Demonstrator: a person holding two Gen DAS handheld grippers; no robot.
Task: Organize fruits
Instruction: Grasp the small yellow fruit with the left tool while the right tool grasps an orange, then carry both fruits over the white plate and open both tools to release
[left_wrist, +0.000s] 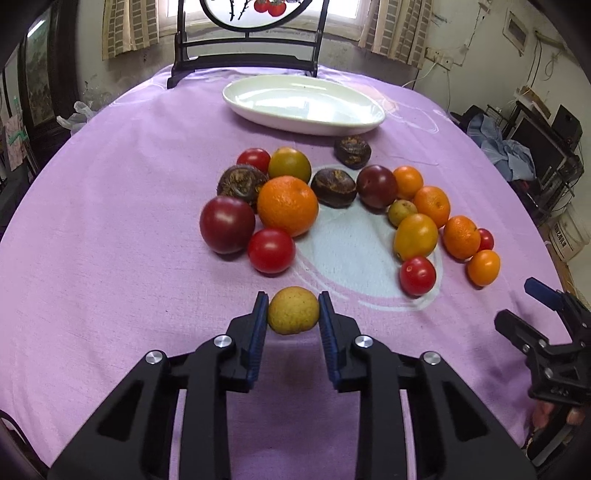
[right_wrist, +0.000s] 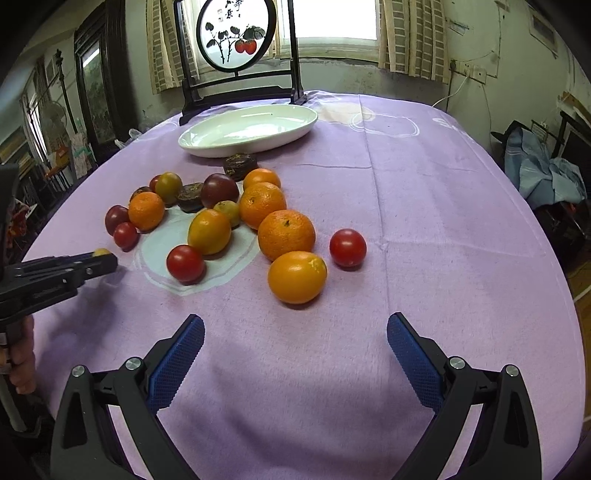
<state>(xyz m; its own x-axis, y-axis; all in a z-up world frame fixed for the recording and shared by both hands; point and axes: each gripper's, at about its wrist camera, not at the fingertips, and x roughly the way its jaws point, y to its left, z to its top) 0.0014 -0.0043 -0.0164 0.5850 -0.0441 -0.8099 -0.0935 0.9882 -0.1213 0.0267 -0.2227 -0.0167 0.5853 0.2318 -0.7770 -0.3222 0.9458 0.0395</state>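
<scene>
My left gripper (left_wrist: 293, 308) is shut on a small yellow-green fruit (left_wrist: 293, 310), held just above the purple tablecloth (left_wrist: 110, 258) in front of the pile; it also shows in the right wrist view (right_wrist: 101, 252). Several fruits lie mid-table: a large orange (left_wrist: 288, 205), dark plums (left_wrist: 227, 224), red tomatoes (left_wrist: 271, 250), brown fruits (left_wrist: 333, 187). An empty white oval plate (left_wrist: 258, 110) sits behind them. My right gripper (right_wrist: 295, 332) is open and empty, near an orange fruit (right_wrist: 297, 277) and a red tomato (right_wrist: 347, 246); it also shows in the left wrist view (left_wrist: 517, 306).
A dark wooden stand with a round painted screen (right_wrist: 236, 35) stands at the table's far edge behind the plate (right_wrist: 295, 127). The table edge curves away on the right, with clutter and blue cloth (right_wrist: 543, 170) beyond.
</scene>
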